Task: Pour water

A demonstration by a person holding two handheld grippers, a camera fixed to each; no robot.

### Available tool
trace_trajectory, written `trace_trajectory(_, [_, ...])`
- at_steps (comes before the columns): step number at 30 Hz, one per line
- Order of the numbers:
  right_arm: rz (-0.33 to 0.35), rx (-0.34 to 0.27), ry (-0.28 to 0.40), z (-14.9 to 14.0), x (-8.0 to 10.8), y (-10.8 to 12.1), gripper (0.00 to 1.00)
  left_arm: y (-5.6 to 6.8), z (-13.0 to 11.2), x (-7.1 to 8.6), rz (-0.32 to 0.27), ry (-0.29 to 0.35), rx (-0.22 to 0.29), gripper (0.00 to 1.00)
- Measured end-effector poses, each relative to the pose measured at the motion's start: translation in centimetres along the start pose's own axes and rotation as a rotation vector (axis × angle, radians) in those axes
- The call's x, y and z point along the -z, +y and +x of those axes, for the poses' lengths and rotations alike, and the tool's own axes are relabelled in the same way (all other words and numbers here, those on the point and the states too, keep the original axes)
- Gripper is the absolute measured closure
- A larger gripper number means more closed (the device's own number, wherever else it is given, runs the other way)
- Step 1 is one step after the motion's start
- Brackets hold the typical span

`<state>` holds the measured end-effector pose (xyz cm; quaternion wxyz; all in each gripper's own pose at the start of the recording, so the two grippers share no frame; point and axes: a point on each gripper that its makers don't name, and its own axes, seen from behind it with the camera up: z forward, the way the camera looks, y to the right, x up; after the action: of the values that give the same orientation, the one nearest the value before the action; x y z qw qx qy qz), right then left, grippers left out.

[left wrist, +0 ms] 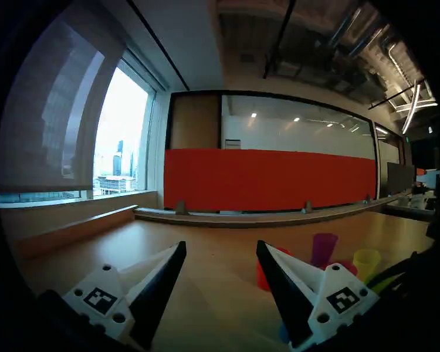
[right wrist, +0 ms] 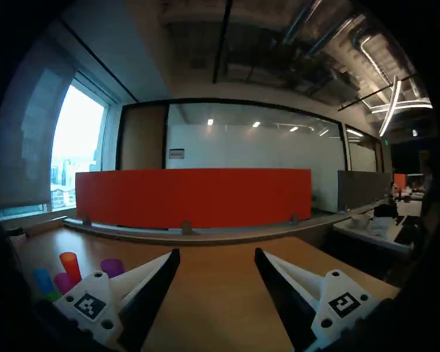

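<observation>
In the left gripper view, my left gripper (left wrist: 220, 246) stands open over the wooden table (left wrist: 220, 299), nothing between its fingers. Beyond its right finger (left wrist: 290, 287) stand plastic cups: a red one (left wrist: 260, 277) partly hidden by that finger, a purple one (left wrist: 324, 247), a pink one (left wrist: 348, 267) and a yellow one (left wrist: 366, 261). In the right gripper view, my right gripper (right wrist: 216, 253) is open too and holds nothing. To the left of its left finger (right wrist: 144, 287) stand an orange cup (right wrist: 70, 264), a blue cup (right wrist: 42, 280), a magenta cup (right wrist: 63, 282) and a purple cup (right wrist: 111, 267).
A red partition (right wrist: 193, 196) runs along the table's far edge, with a glass wall behind it. A bright window (left wrist: 117, 146) and a low wooden ledge (left wrist: 73, 226) lie to the left. Another desk with items (right wrist: 378, 226) stands at the right.
</observation>
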<state>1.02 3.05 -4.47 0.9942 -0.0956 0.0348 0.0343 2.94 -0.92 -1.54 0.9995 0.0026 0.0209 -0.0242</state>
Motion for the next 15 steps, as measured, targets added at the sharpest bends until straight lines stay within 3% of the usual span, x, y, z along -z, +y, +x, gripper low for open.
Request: trace_trajectory(15, [0.0,-0.008,0.008,0.8,0.2,0.2,0.01,0.9,-1.2,-0.1,-0.012,0.002,-0.028,0.11])
